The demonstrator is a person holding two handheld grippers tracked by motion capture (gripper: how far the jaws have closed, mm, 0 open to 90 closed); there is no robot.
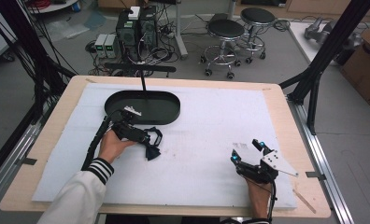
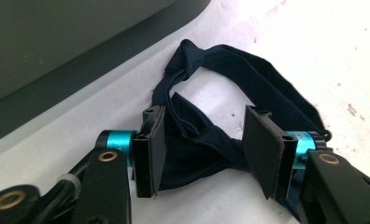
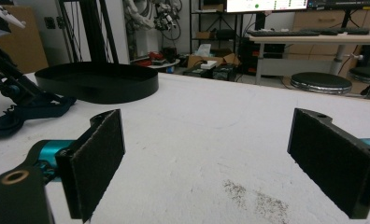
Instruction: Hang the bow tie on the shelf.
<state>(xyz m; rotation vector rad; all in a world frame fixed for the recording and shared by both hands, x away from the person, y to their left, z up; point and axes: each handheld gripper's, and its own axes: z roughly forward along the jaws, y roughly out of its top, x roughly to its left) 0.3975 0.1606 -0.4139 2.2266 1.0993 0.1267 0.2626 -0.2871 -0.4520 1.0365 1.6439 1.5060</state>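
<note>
At the left of the table point(image 1: 276, 100), we are holding the left gripper point(image 1: 148, 138) low over the white mat point(image 1: 211, 140), just in front of the black oval tray point(image 1: 169, 114). In the left gripper view its jaws are standing apart on either side of a dark navy cloth band point(image 2: 248, 79), which is lying on the mat right beside the tray's wall point(image 2: 80, 65); the bunched middle of the band is sitting between the pads point(image 2: 157, 149), and we cannot tell whether either pad is pressing it. The band's loop is reaching away from the jaws toward the tray.

Moving right, we are resting the right gripper point(image 1: 247, 150) near the table's front right, well apart from the band. Its jaws are spreading wide over bare mat, with a small dark smudge point(image 3: 253, 196) lying between them.
</note>
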